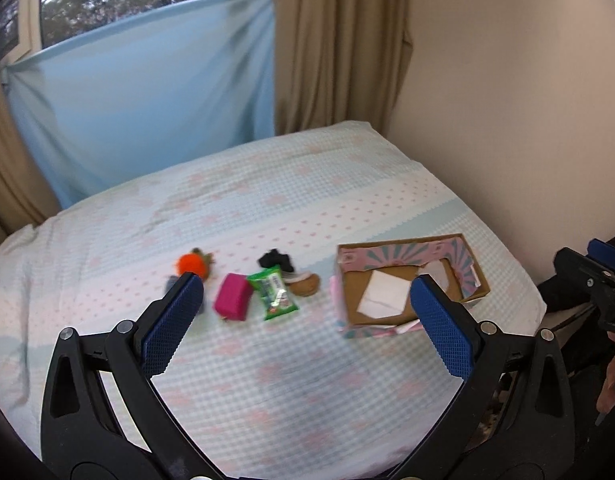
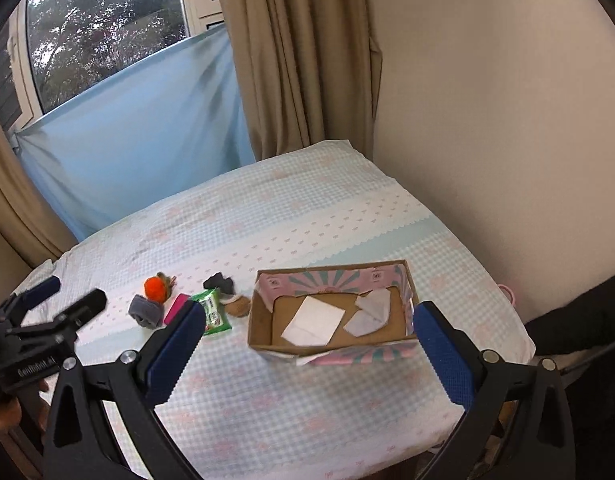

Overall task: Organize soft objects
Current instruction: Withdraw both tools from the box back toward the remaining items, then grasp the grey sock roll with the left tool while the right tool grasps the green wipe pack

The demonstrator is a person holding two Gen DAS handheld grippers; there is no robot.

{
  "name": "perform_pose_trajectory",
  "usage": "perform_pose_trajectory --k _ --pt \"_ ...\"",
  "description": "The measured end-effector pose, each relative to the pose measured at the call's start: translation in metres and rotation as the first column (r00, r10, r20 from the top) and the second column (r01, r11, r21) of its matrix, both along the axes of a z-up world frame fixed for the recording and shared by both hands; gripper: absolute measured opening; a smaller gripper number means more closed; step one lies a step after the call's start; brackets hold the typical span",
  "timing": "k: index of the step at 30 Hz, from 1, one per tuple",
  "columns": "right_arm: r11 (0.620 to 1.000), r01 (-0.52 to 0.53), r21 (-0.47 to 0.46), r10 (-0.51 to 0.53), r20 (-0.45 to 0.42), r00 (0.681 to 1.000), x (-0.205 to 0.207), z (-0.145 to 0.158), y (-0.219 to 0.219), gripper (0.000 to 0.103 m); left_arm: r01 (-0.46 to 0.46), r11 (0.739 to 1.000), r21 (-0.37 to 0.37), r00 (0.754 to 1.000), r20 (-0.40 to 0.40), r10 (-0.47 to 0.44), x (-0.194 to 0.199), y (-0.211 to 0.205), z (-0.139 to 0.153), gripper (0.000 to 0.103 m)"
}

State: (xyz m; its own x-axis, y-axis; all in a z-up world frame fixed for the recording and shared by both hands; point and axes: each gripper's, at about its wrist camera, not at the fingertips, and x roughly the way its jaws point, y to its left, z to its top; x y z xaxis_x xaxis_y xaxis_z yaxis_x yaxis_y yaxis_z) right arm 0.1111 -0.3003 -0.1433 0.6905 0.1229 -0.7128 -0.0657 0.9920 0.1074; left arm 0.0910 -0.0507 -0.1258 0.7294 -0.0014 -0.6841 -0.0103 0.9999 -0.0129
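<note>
You're hovering both grippers, left (image 1: 303,304) and right (image 2: 307,336), spread wide and empty; toys (image 1: 235,298) are lying left of the box (image 2: 407,280), bunched, so you're risking grabbing two.

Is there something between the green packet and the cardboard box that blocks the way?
Partly. A small brown plush piece lies on the bed between the green packet and the cardboard box. Lifted over it, the packet meets nothing else visible.
</note>
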Motion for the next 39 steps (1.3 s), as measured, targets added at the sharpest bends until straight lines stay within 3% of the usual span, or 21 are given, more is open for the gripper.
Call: perform_pose_trajectory --k 10,18,30,39 --pt "1.0 0.021 0.022 -0.023 0.077 0.997 -0.04 0.012 0.06 0.103 -0.028 0.999 0.018 0.999 0.034 0.027 -0.049 0.081 0.007 0.103" --pt "0.994 0.016 0.104 -0.022 0.058 0.998 -0.044 0.006 0.112 0.103 -0.063 0.998 0.022 0.998 0.016 0.062 -0.063 0.16 -0.002 0.103" --pt "0.989 -0.033 0.144 0.033 0.001 0.999 -0.002 -0.03 0.175 0.103 -0.141 0.988 -0.063 0.988 -0.08 0.136 -0.018 0.233 -0.052 0.103" --pt "0.991 -0.092 0.098 0.101 -0.087 0.991 0.07 -0.107 0.224 0.103 -0.184 0.975 -0.124 0.962 -0.226 0.153 0.051 0.264 -0.116 0.103"
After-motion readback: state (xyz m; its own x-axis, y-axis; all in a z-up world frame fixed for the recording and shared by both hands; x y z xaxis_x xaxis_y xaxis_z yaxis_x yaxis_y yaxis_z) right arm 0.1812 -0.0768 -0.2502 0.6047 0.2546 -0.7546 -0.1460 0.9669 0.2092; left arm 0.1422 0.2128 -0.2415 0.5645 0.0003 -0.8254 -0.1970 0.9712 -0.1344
